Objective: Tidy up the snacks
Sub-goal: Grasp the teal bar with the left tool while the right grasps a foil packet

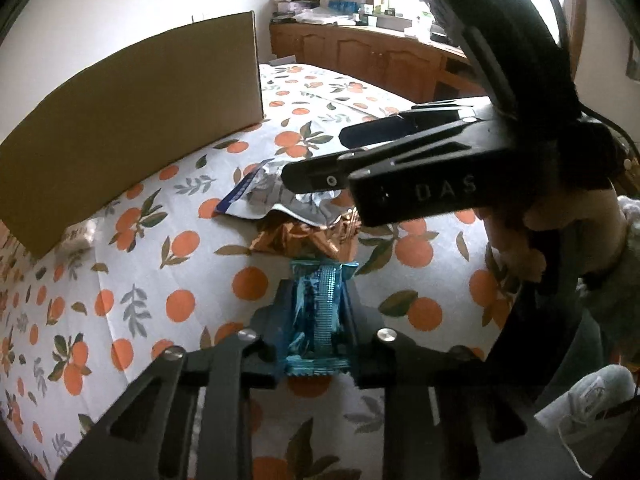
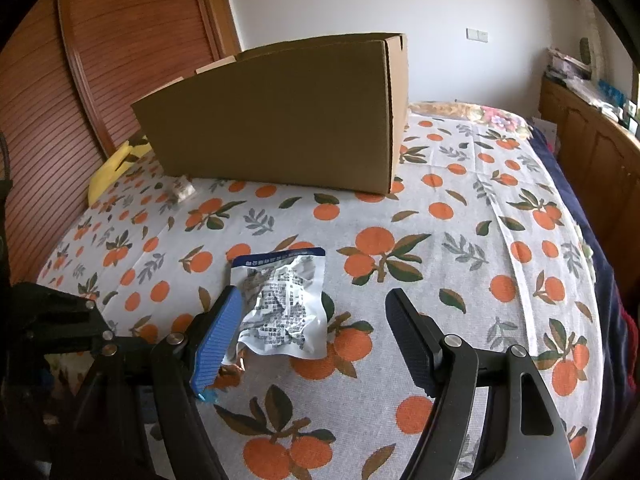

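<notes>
Bedroom setting: a bed [image 2: 460, 240] covered with a white cloth printed with oranges and leaves carries all items; wooden cabinets [image 1: 360, 52] stand along the far wall beneath a window, and a slatted wooden door [image 2: 52, 128] shows at the left of the right wrist view. An open cardboard box [image 2: 280, 120] stands upright on the bed toward its far side, well apart from the snacks. A small pale packet [image 2: 182, 190] lies just beside the box's near left corner, and a yellow item [image 2: 110, 170] rests at the bed edge beyond it. The left tongs [image 1: 316, 312] are clenched on a blue foil snack packet [image 1: 318, 308], which sits lengthwise between the two fingers with both pads pressing its sides; its far end projects past the fingertips. Directly beyond that packet lies a crumpled copper-brown foil wrapper [image 1: 304, 240], partly covered by a white snack pouch [image 2: 280, 312] with a blue top band and grey printing, wrinkled and lying flat on the cloth. The right tongs [image 2: 312, 332] are released, jaws standing wide; the blue-padded finger [image 2: 218, 340] is against the pouch's left edge, the black finger [image 2: 412, 344] is clear of it on the right. Whether the pouch is touched by the blue pad or merely adjacent cannot be determined. A person's hand [image 1: 520, 240] grips the right tool's handle.
</notes>
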A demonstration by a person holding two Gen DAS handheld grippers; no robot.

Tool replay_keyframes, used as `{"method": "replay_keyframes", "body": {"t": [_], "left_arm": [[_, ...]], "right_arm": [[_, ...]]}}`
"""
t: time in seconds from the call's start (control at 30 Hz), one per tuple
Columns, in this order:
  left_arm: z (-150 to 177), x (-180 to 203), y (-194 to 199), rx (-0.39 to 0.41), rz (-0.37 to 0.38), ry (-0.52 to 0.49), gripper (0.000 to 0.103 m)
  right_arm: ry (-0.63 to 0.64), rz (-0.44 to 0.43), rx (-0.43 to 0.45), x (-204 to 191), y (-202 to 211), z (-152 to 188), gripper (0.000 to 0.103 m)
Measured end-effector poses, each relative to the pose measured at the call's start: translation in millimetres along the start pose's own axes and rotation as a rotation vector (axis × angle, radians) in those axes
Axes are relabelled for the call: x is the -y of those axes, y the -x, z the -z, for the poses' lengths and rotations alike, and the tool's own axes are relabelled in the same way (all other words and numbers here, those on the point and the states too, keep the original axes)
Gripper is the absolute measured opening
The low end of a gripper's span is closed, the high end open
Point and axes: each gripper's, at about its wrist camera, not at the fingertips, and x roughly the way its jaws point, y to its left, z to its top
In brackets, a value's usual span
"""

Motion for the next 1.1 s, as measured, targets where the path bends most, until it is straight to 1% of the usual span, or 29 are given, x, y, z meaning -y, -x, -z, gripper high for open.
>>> {"method": "replay_keyframes", "body": {"t": [0.13,0.3,0.43,0.57,0.77,0.93,1.0,1.07,1.1], "left_arm": [[6,-5,6,-0.009,0.002,0.029,0.021],[18,-15,16,-0.001,-0.008,0.08,0.021],[24,-23,21,0.007,-0.001,0.118,0.021],[28,-22,23,0.02,0.026,0.118,0.021],[31,-24,32,0.038,0.023,0.132,0.021],[31,-26,35,0.047,0.017,0.141,0.021],[30,-28,33,0.048,0.017,0.146,0.021],[31,-30,32,0.048,0.012,0.153,0.021],[31,-32,32,0.048,0.01,0.156,0.021]], "right_arm": [[0.0,-0.014,-0.024,-1,-4,-1,0.076],[-0.005,-0.019,-0.061,0,-9,-2,0.075],[0.006,-0.003,-0.088,-3,-13,-4,0.075],[0.054,0.015,-0.118,-12,-19,-6,0.075],[0.101,0.017,-0.166,-19,-29,-16,0.075],[0.114,0.002,-0.202,-21,-37,-24,0.074],[0.12,-0.016,-0.205,-22,-37,-24,0.063],[0.121,-0.05,-0.208,-26,-34,-24,0.04],[0.115,-0.065,-0.213,-27,-33,-23,0.04]]}}
